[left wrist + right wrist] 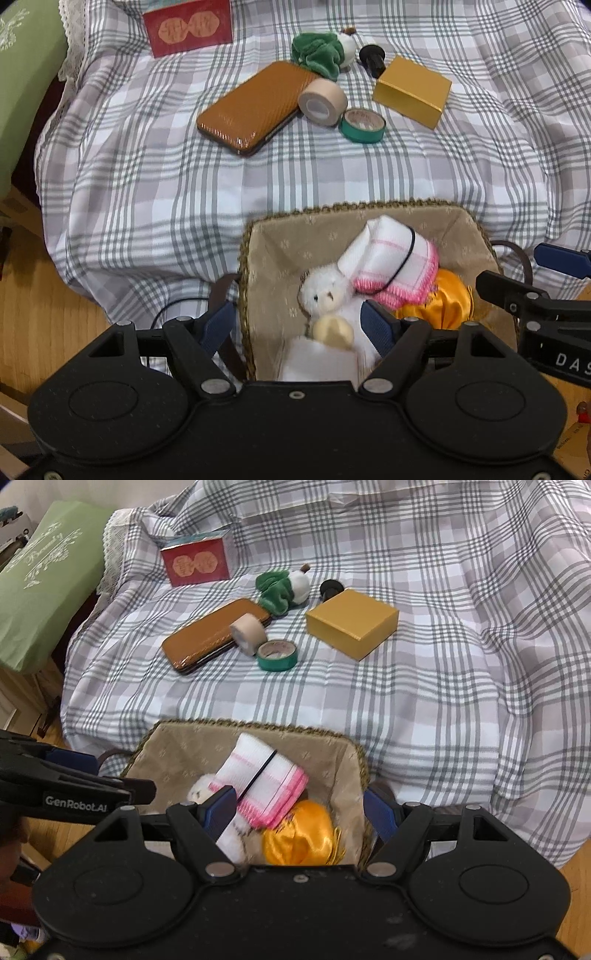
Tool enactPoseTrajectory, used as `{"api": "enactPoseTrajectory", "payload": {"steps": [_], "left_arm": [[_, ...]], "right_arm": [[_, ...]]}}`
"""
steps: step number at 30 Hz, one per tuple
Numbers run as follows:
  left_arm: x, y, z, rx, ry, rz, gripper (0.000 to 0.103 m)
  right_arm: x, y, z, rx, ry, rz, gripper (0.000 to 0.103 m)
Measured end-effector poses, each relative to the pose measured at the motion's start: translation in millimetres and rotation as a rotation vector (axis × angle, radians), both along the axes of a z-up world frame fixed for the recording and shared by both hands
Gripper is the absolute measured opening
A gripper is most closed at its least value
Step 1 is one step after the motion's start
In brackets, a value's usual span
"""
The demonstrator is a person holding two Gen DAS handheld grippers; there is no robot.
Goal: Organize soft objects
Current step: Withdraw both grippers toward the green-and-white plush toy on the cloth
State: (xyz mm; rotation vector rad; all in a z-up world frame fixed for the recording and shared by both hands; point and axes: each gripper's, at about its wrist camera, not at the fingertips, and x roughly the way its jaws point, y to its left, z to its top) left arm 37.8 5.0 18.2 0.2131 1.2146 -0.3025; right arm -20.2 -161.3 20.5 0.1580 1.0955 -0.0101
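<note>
A fabric-lined woven basket (269, 236) (173, 738) sits at the near edge of the plaid-covered surface. In it lie a rolled white-and-pink towel (388, 254) (262, 775), a white plush bear (325, 291) (201, 792) and a yellow satin pouch (448, 295) (299, 836). A green-and-white plush toy (321, 51) (284, 589) lies far back on the cloth. My left gripper (299, 325) is open and empty above the basket's near left part. My right gripper (301, 810) is open and empty above its near right part.
On the plaid cloth (147, 166) lie a brown case (251, 107) (214, 635), a beige tape roll (323, 101) (249, 631), a green tape roll (362, 125) (277, 655), a yellow box (412, 90) (352, 622), a red box (188, 26) (197, 563) and a small black object (373, 59).
</note>
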Motion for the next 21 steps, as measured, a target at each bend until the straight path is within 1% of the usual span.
{"api": "enactPoseTrajectory", "payload": {"steps": [11, 21], "left_arm": [[41, -14, 8, 0.003, -0.067, 0.005, 0.073], [97, -27, 11, 0.002, -0.120, 0.011, 0.073]], "right_arm": [[43, -21, 0, -0.052, -0.070, -0.057, 0.075], [98, -34, -2, -0.104, -0.128, -0.081, 0.075]]}}
